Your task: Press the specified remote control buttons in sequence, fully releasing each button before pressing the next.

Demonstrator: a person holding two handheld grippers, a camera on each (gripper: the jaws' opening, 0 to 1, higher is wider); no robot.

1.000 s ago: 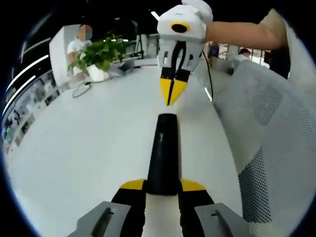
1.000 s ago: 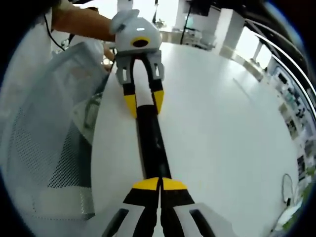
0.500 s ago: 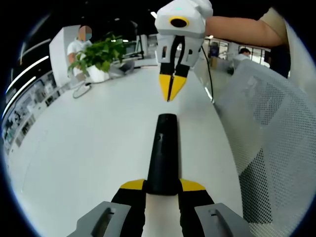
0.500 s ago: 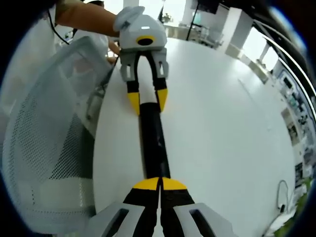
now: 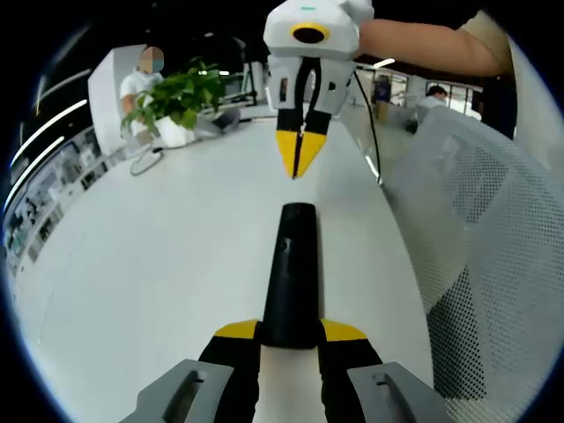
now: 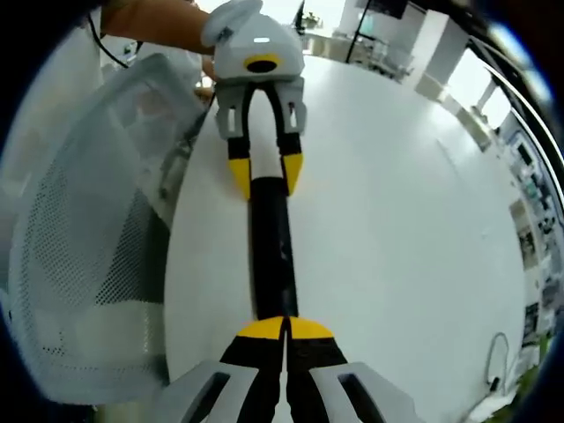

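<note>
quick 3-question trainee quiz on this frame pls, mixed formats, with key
1. True or false: the left gripper holds one end of the black remote control.
2. How do the right gripper's jaws stand in the left gripper view? A) closed, tips off the remote B) wide open C) clamped on the plant
3. Fill in: the remote lies on a white ____.

Key: 1 true. 2 A. 3 table.
</note>
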